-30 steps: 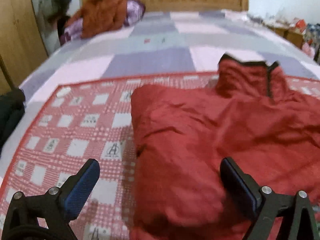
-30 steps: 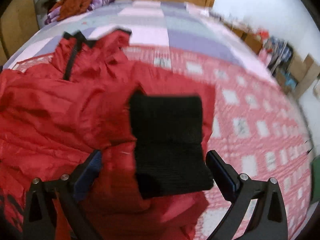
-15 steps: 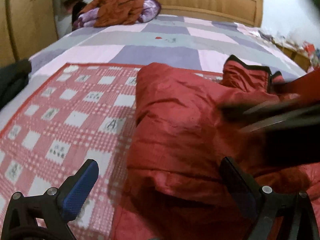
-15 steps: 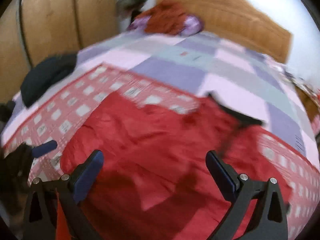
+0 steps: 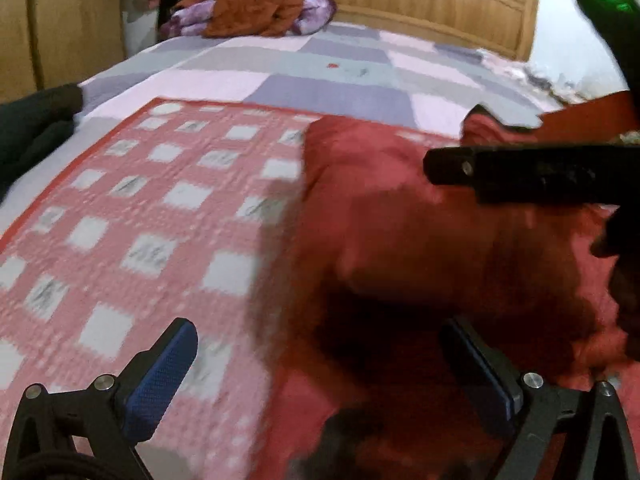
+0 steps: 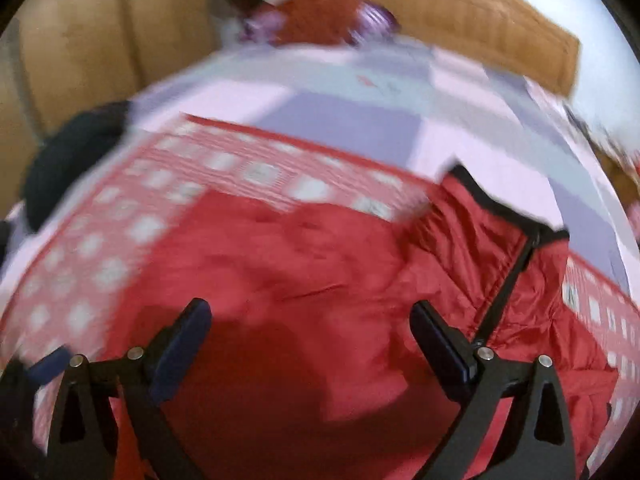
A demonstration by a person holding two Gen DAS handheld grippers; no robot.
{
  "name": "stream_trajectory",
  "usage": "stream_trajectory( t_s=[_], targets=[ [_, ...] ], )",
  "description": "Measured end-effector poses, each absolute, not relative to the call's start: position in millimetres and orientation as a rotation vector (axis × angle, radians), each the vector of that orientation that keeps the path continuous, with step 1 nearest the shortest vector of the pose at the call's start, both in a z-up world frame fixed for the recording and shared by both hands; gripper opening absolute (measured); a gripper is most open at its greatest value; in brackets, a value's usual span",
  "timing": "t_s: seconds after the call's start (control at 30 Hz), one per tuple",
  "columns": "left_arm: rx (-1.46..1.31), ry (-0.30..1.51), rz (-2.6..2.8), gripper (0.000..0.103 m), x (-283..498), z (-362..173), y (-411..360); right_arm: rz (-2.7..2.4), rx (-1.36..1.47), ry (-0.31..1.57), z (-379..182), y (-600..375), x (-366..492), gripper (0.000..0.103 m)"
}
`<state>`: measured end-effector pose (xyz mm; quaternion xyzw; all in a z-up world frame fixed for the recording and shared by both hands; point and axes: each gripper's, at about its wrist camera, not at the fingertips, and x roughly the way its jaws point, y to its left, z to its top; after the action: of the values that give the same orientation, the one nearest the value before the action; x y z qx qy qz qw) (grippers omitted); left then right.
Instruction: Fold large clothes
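A large red padded jacket (image 5: pixel 400 220) with a black-trimmed collar (image 6: pixel 508 208) lies on a red-and-white checked blanket (image 5: pixel 160 216) on the bed. Its left side is folded in. My left gripper (image 5: pixel 320 364) is open and empty, low over the jacket's left edge. My right gripper (image 6: pixel 310 344) is open and empty above the jacket's middle (image 6: pixel 300 280). The right gripper's black body also shows in the left wrist view (image 5: pixel 540 172), crossing over the jacket from the right.
A lilac, grey and pink patchwork bedspread (image 5: pixel 332 68) covers the bed up to a wooden headboard (image 5: pixel 420 4). An orange and purple clothes heap (image 5: pixel 256 4) lies by it. A dark garment (image 5: pixel 32 128) lies at the bed's left edge. A wooden wardrobe (image 5: pixel 60 20) stands left.
My right gripper let go of the black cuff it hung over and swung left across the jacket, now entering the left wrist view. My left gripper dropped lower and closer to the jacket's left edge.
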<state>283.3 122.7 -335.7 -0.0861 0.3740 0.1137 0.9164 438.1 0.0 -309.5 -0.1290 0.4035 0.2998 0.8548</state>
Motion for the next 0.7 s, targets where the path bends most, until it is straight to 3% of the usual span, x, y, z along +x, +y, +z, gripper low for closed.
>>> stream_trajectory(
  t_s=[0.13,0.23,0.33,0.47,0.6,0.7],
  targets=[
    [-0.190,0.810,0.262,0.100,261,-339,134,0.634,-0.451,0.920,-350,33,427,0.101],
    [-0.142,0.800,0.256,0.100,258,-331,136,0.620,-0.224,1.041,-365,19,457,0.102],
    [-0.105,0.752,0.237,0.100,267,-314,139,0.604,-0.209,0.963,-336,-2,445,0.102],
    [-0.070,0.687,0.208,0.100,296,-294,139,0.493,-0.262,0.805,-304,-65,418,0.102],
    [0.013,0.677,0.159,0.100,338,-289,123,0.285,-0.296,0.857,-321,-134,427,0.102],
    [0.068,0.783,0.129,0.103,375,-310,115,0.202,-0.251,0.963,-353,-199,441,0.101]
  ],
)
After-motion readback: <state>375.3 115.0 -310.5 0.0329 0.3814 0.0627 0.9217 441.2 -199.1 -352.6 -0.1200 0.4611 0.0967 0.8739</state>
